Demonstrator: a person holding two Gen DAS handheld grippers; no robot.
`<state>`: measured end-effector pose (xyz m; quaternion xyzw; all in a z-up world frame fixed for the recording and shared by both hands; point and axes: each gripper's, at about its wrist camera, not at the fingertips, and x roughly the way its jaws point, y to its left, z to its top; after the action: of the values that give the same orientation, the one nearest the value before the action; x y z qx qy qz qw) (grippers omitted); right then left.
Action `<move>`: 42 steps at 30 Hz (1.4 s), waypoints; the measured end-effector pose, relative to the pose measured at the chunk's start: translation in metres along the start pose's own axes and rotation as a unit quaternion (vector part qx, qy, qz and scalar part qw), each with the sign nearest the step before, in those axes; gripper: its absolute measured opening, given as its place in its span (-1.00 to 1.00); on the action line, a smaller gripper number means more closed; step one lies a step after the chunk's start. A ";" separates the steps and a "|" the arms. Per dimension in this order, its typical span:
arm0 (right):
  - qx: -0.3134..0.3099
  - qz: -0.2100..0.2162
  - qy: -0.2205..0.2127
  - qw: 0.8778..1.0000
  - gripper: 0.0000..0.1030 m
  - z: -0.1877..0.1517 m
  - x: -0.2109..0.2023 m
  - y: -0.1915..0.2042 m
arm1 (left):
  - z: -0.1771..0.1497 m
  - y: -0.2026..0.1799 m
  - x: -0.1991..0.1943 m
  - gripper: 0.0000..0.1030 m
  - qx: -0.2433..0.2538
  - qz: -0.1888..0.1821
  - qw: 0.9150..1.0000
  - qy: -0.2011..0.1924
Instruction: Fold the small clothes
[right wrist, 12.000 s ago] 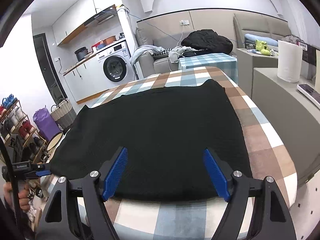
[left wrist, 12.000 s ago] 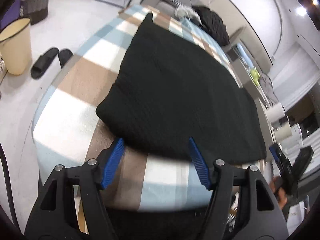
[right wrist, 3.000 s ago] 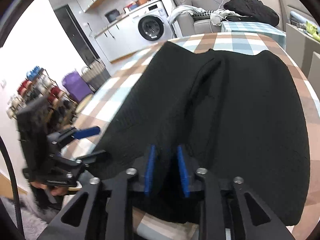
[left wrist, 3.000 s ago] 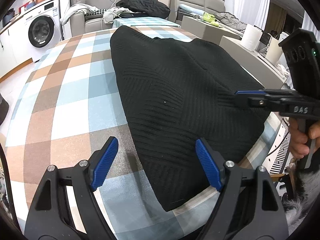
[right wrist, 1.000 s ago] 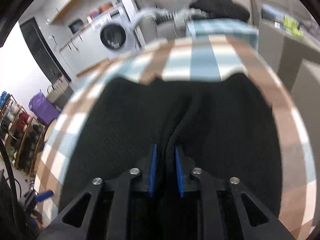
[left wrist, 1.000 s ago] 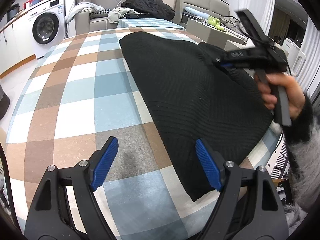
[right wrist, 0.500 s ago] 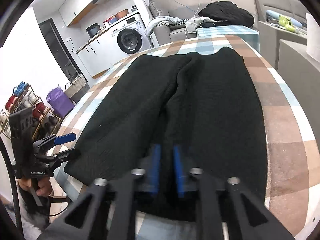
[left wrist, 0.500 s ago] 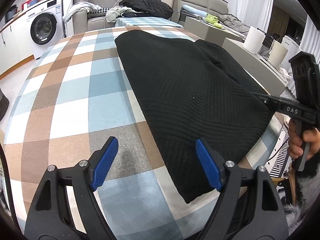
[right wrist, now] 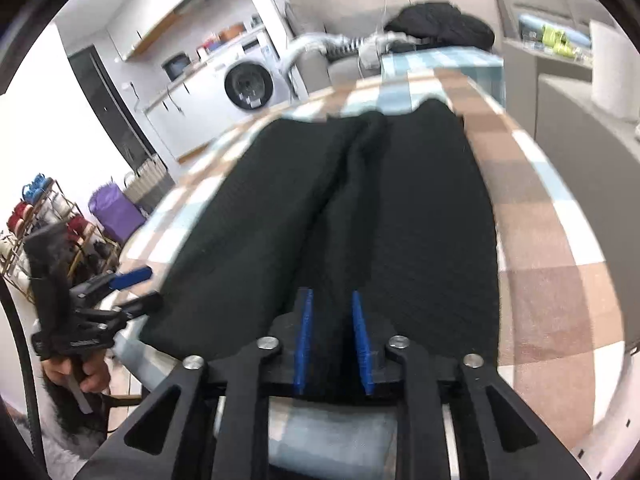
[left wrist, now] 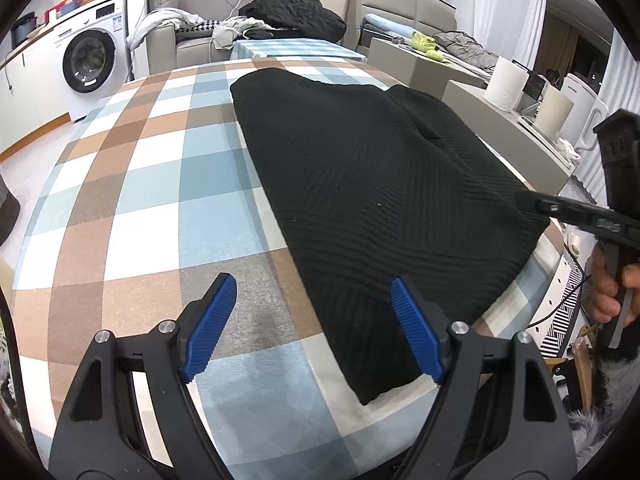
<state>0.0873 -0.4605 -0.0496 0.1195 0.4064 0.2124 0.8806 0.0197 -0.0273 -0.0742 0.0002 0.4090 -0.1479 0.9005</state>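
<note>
A white washing machine (left wrist: 90, 60) stands under a counter against the far wall, beside a grey sofa (left wrist: 188, 42) heaped with clothes. White curtains (left wrist: 508, 8) hang at the right. A purple bag (right wrist: 114, 210) sits on the pale floor.

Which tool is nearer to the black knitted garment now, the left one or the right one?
Right. The right tool is over the black garment's near edge, cloth between its pads. The left tool hangs open over the checked cloth beside the garment's corner.

We see a black ribbed knit garment (left wrist: 372, 184) lying folded lengthwise on the checked tablecloth (left wrist: 152, 200), flat but for a raised crease down its middle, one near corner reaching the tablecloth's front edge.
</note>
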 end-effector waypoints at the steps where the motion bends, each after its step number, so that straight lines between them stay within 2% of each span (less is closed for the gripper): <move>1: -0.003 0.016 -0.005 1.000 -0.31 -0.002 -0.005 0.002 | 0.000 -0.002 0.000 0.51 0.003 -0.001 1.000 0.001; 5: -0.009 0.069 -0.002 0.998 -0.29 -0.004 -0.005 0.014 | -0.002 -0.008 0.001 0.51 0.013 -0.005 1.000 0.005; 7: -0.013 0.078 0.001 0.997 -0.29 -0.007 0.005 0.019 | -0.003 -0.009 0.001 0.51 0.014 -0.004 1.000 0.006; 8: -0.017 0.074 0.009 0.997 -0.33 -0.009 0.013 0.021 | -0.003 -0.009 0.001 0.51 0.014 -0.005 1.000 0.007; 10: -0.034 0.058 0.021 0.998 -0.79 -0.008 0.025 0.023 | -0.003 -0.008 0.000 0.51 0.011 -0.005 1.000 0.006; 12: -0.038 0.059 0.025 0.997 -0.88 -0.010 0.025 0.023 | -0.003 -0.004 0.000 0.51 0.001 -0.008 1.000 0.007; 14: -0.041 0.073 0.001 0.996 -0.89 -0.010 0.013 0.022 | -0.002 -0.002 0.001 0.51 -0.006 -0.012 1.000 0.008; 17: -0.029 0.059 0.017 0.998 -0.89 -0.010 0.017 0.015 | -0.002 0.000 0.003 0.51 -0.009 -0.013 1.000 0.011; 19: -0.023 0.055 0.041 0.997 -0.74 -0.010 0.028 0.012 | -0.003 0.001 0.006 0.51 -0.012 -0.016 1.000 0.014; 22: -0.010 0.051 0.019 0.998 -0.53 -0.005 0.018 0.008 | -0.002 0.006 0.013 0.51 -0.033 -0.034 0.998 0.027; 24: -0.009 0.026 -0.013 1.000 -0.47 0.001 0.005 0.002 | -0.001 0.011 0.018 0.51 -0.055 -0.041 0.997 0.035; 27: 0.019 -0.033 -0.039 0.999 -0.16 0.008 -0.009 -0.021 | 0.003 0.012 0.023 0.51 -0.069 -0.046 0.996 0.030; 31: 0.059 -0.067 -0.051 0.995 -0.16 0.011 -0.013 -0.055 | 0.012 0.012 0.033 0.50 -0.077 -0.041 0.996 0.027; 34: 0.087 -0.076 -0.037 0.993 -0.16 0.014 -0.001 -0.080 | 0.021 0.010 0.041 0.19 -0.079 -0.039 0.996 0.028; 36: 0.096 -0.073 -0.030 0.992 -0.16 0.013 0.009 -0.087 | 0.026 0.010 0.046 -0.21 -0.085 -0.046 0.995 0.029; 38: 0.095 -0.067 -0.025 0.993 -0.21 0.014 0.016 -0.087 | 0.029 0.011 0.050 -0.41 -0.090 -0.046 0.995 0.025; 40: 0.078 -0.055 -0.020 0.995 -0.55 0.015 0.023 -0.082 | 0.029 0.012 0.049 -0.53 -0.090 -0.049 0.995 0.017; 42: 0.070 -0.050 -0.013 0.996 -0.65 0.016 0.028 -0.076 | 0.028 0.011 0.047 -0.64 -0.085 -0.046 0.995 0.011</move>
<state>0.1366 -0.5149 -0.0866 0.1634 0.4146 0.1377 0.8846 0.0731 -0.0328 -0.0915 -0.0933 0.4298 -0.1538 0.8848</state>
